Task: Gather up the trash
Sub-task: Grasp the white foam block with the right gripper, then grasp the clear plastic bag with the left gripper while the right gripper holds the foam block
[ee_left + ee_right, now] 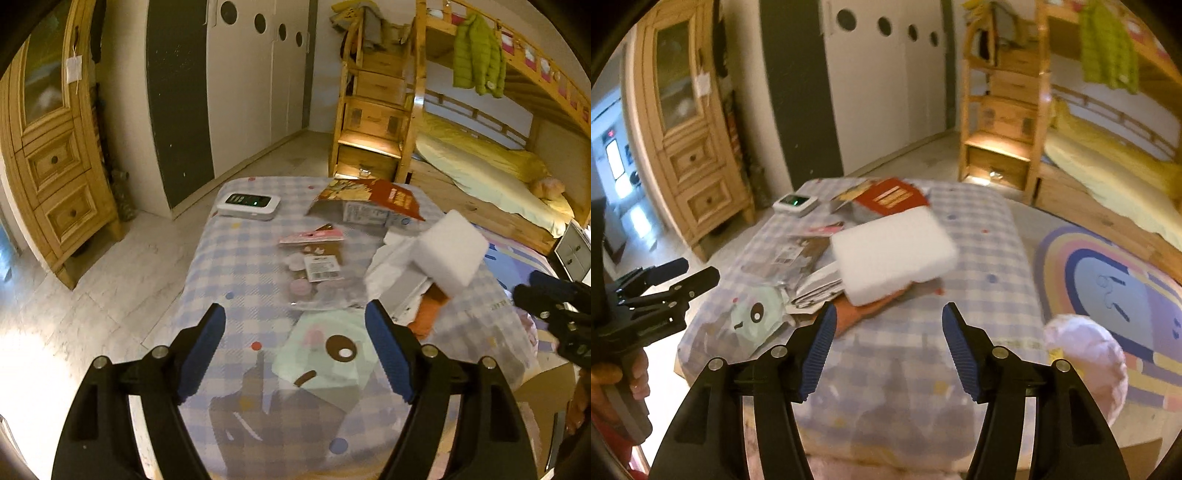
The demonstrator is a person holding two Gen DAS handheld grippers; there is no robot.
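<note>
Trash lies on a table with a blue-checked cloth (236, 266) (993, 258). There is a white foam block (452, 251) (894, 254), a red-brown torn carton (369, 203) (886, 197), a clear bag of small snacks (314, 269) (798, 251), a mint cartoon-face wrapper (325, 354) (757, 314), white paper (388, 266) (820, 284) and an orange piece (428, 314) (871, 306). My left gripper (295, 354) is open above the mint wrapper. My right gripper (886, 350) is open just in front of the foam block. Both are empty.
A white device with a green light (249, 205) (796, 203) sits at the table's far left. A wooden cabinet (55, 147) stands left, a bunk bed (480, 147) right. A rainbow rug (1115, 295) and a pink bag (1089, 362) lie right of the table.
</note>
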